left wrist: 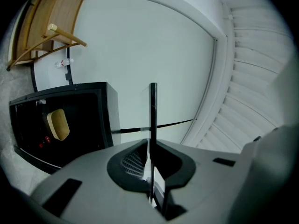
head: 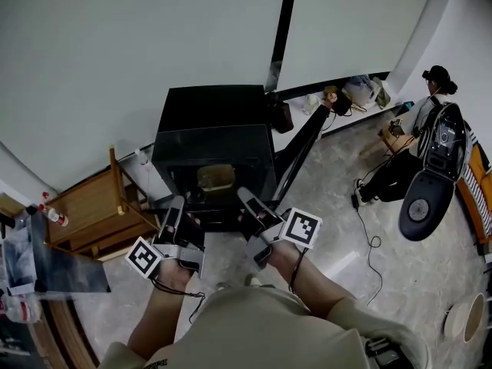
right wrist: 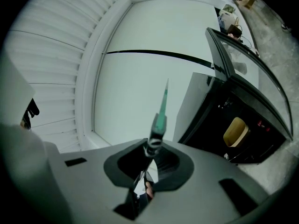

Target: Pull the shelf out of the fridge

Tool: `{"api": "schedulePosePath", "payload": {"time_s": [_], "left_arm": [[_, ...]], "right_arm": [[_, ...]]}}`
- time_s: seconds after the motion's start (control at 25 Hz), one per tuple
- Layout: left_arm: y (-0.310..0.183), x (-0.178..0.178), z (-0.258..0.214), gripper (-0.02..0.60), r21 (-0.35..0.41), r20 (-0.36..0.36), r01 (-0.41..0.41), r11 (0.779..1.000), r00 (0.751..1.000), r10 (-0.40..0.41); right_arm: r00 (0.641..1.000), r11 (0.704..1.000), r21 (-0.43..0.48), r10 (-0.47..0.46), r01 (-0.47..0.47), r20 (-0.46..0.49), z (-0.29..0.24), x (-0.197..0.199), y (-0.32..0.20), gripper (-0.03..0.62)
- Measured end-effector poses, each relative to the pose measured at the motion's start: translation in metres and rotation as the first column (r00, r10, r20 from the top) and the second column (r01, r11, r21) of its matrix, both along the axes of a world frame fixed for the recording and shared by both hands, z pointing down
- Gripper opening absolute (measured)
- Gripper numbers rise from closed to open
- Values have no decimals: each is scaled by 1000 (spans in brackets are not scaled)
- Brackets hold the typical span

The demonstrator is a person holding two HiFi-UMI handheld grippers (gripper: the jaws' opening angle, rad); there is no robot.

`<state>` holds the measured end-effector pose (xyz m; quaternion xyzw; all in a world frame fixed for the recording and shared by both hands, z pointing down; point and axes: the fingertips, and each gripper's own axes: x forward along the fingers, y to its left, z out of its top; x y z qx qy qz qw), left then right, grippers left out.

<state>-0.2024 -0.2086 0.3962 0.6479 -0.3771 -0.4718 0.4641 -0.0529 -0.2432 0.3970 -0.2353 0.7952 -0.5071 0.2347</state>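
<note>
Your left gripper (head: pixel 175 206) and right gripper (head: pixel 247 200), both clamped on the glass shelf (head: pixel 214 152) (edge-on between each pair of jaws), shelf held just in front of the open black fridge (head: pixel 211 106)

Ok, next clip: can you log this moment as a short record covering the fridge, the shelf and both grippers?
fridge: black, on the floor, door swung open
glass shelf: out of the fridge, seen edge-on between the jaws of both grippers
left gripper: shut on the glass shelf
right gripper: shut on the glass shelf
inside the fridge: a tan item
nearby: wooden frame beside the fridge
</note>
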Motion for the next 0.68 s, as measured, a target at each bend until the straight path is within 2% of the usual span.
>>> {"api": "schedulePosePath", "payload": {"time_s": [0.68], "left_arm": [[4, -1, 1, 18, -2, -1, -6, 1000, 1000, 6]], "right_arm": [[1000, 1000, 3, -2, 2, -2, 0, -1, 6, 18]]}}
